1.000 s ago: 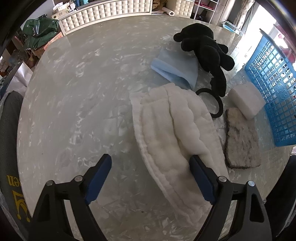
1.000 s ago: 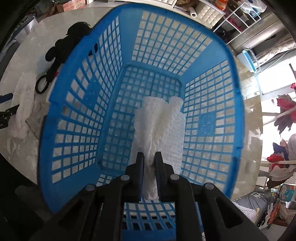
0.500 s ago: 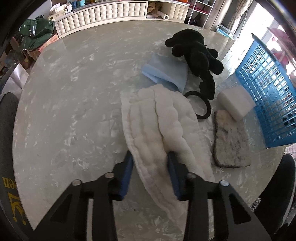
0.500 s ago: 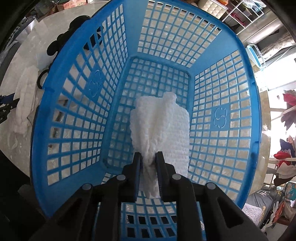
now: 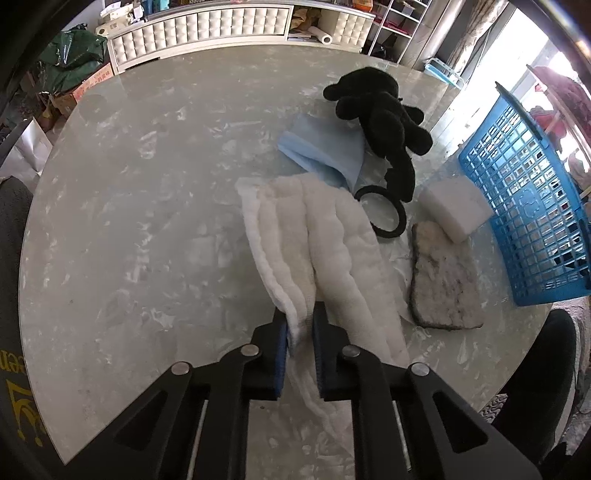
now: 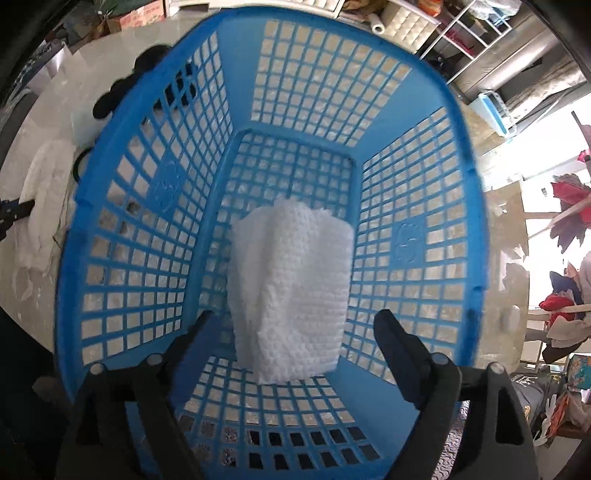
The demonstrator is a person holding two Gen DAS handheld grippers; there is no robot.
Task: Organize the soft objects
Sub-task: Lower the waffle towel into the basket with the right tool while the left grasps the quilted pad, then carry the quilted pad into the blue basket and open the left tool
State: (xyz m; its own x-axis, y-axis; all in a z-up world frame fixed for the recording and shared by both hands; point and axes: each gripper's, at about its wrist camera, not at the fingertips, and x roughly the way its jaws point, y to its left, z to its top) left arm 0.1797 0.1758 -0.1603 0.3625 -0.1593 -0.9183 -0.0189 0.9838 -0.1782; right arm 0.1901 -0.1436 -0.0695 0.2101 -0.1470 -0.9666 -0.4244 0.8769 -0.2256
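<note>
My left gripper (image 5: 300,325) is closing its jaws on a fold of the white quilted cloth (image 5: 332,236), which lies on the marble table (image 5: 140,206); the pads press the fabric. Over the blue basket (image 6: 122,206), my right gripper (image 6: 295,328) has its jaws opening wide. A white knitted cloth (image 6: 295,288) lies loose on the basket floor between the fingers, touching neither. The same basket (image 5: 524,206) stands at the table's right edge in the left wrist view.
Beyond the quilted cloth lie a light blue cloth (image 5: 325,151), a black plush toy (image 5: 384,118) and a black ring (image 5: 384,214). A white sponge block (image 5: 454,206) and a grey fluffy pad (image 5: 439,284) sit beside the basket. A tufted cabinet (image 5: 207,29) stands behind the table.
My left gripper's jaws came together from wide open onto a fold of the quilted cloth. The right gripper let go of the knitted cloth, which now lies in the basket.
</note>
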